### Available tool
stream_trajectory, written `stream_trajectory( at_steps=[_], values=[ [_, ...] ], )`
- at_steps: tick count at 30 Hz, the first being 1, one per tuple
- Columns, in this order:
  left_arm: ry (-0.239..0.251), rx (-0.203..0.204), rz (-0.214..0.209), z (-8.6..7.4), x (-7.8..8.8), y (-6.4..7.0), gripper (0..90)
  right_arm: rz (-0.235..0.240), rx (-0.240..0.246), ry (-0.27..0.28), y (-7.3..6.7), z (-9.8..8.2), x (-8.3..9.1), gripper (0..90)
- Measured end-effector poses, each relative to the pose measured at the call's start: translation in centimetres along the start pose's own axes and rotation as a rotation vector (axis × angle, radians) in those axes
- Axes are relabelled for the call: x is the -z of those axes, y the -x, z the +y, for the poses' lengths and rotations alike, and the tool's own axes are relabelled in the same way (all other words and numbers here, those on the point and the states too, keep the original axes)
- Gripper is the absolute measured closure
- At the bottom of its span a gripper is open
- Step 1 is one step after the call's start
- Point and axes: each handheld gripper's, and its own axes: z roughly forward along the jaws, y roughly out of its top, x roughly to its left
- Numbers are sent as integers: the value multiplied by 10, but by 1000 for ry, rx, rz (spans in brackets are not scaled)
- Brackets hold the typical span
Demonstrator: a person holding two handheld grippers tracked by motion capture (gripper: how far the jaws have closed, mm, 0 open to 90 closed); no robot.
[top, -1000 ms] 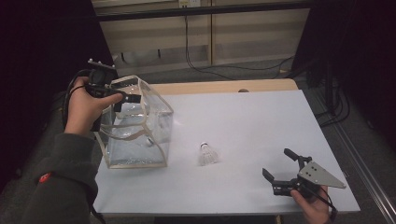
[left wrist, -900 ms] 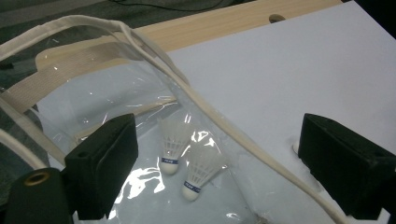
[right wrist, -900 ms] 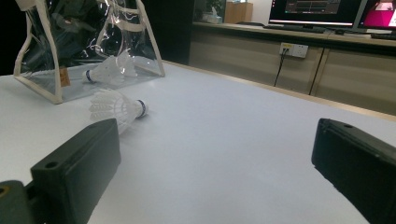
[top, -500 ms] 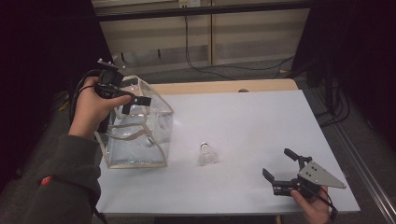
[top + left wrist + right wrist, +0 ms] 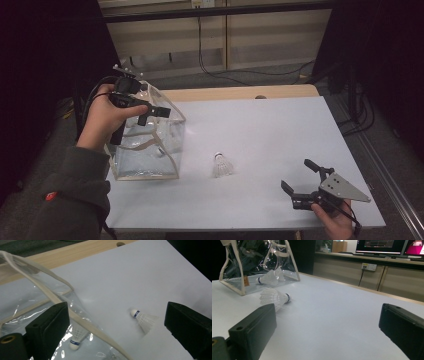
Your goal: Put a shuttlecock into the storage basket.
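Observation:
A clear plastic bag with cream trim stands at the left of the white table. One white shuttlecock lies inside it. A second shuttlecock lies on the table to the bag's right, also seen from the left gripper and the right gripper. My left gripper hovers over the bag's open top; its jaws have just been opening and stand wide with nothing pressed between them, the bag's strap passing below. My right gripper rests open near the front right edge, empty.
A wooden strip with a small hole borders the table's far edge. Cables lie on the floor beyond it. A cabinet with monitors stands behind the table in the right gripper view. Dark floor surrounds the table.
The left hand and its gripper have shifted a little to the right above the bag's top. The right gripper and both shuttlecocks have stayed put.

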Motion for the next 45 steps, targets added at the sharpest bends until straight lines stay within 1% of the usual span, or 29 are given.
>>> stream_trajectory(
  at_steps=[2,4,8,10,14,16,19,20,23,28,33,35,36,37,45],
  values=[
    [4,0,-16,0,-1,3,58,0,0,0,0,0,0,13],
    [1,-16,-19,1,-2,5,56,-1,0,-1,0,0,0,13],
    [-6,-26,-33,1,-4,11,51,0,0,0,0,0,0,13],
    [-8,-27,-48,1,-7,14,49,2,0,1,0,0,0,13],
    [-11,-33,-62,0,-10,19,49,0,0,-1,0,0,0,13],
    [-8,-27,-71,0,-13,21,49,1,2,-2,0,0,0,13],
    [-14,-41,-80,-1,-15,24,49,2,2,-2,0,0,0,13],
    [-18,-46,-89,-1,-17,25,49,2,3,-2,0,0,0,13],
    [-13,-54,-107,-1,-20,28,39,2,1,-3,0,0,0,13],
    [-6,-49,-118,-2,-25,35,34,6,0,-4,-1,0,0,13],
    [-15,-64,-125,-3,-30,40,33,6,2,-4,-1,0,0,13],
    [-20,-67,-126,-3,-31,43,33,5,1,-4,-1,0,0,13],
    [-18,-63,-126,-4,-32,44,33,5,1,-4,-1,0,0,13],
    [-22,-68,-127,-4,-33,45,34,5,1,-4,-1,0,0,13],
    [-37,-84,-148,-6,-41,54,42,5,1,-4,-1,0,0,13]
  ],
)
